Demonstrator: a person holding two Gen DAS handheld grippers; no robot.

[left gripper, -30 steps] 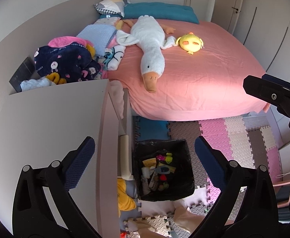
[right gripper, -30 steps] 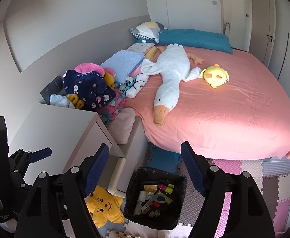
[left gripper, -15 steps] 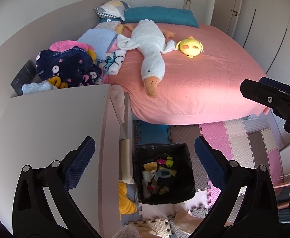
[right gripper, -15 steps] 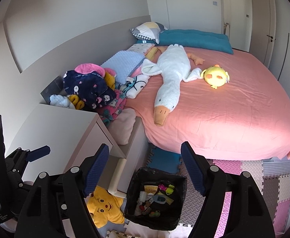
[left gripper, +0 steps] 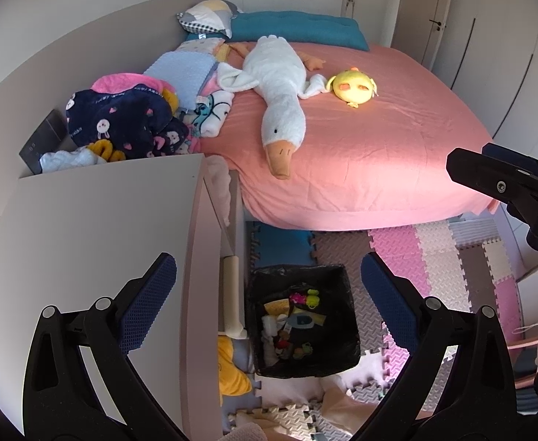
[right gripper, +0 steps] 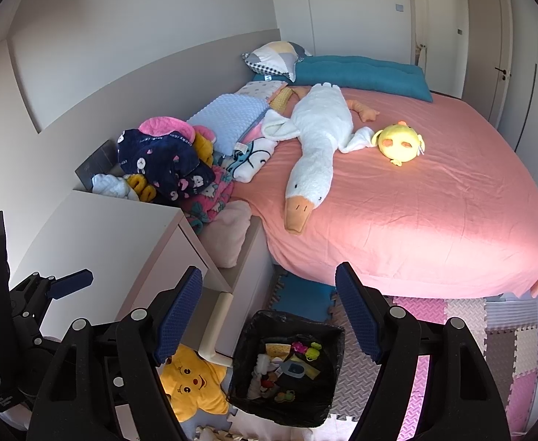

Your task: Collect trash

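Note:
A black-lined trash bin (left gripper: 337,358) stands on the foam mat floor beside a white nightstand (left gripper: 96,228). It holds several small pieces of trash: wrappers, tissue and bright bits (left gripper: 292,325). It also shows in the right wrist view (right gripper: 246,386). My left gripper (left gripper: 268,294) is open and empty, held high above the bin and the nightstand edge. My right gripper (right gripper: 269,316) is open and empty, also high above the bin. The left gripper shows at the left edge of the right wrist view (right gripper: 68,281).
A pink bed (left gripper: 379,154) carries a white goose plush (left gripper: 280,84), a yellow chick plush (left gripper: 353,86), pillows and a pile of clothes (left gripper: 121,117). A yellow star plush (right gripper: 191,382) lies by the nightstand. Foam mat tiles (left gripper: 445,257) cover the floor.
The left wrist view has tilted up and pulled back slightly, so the bin sits a little lower in frame. The right gripper has hardly moved. Both stay open.

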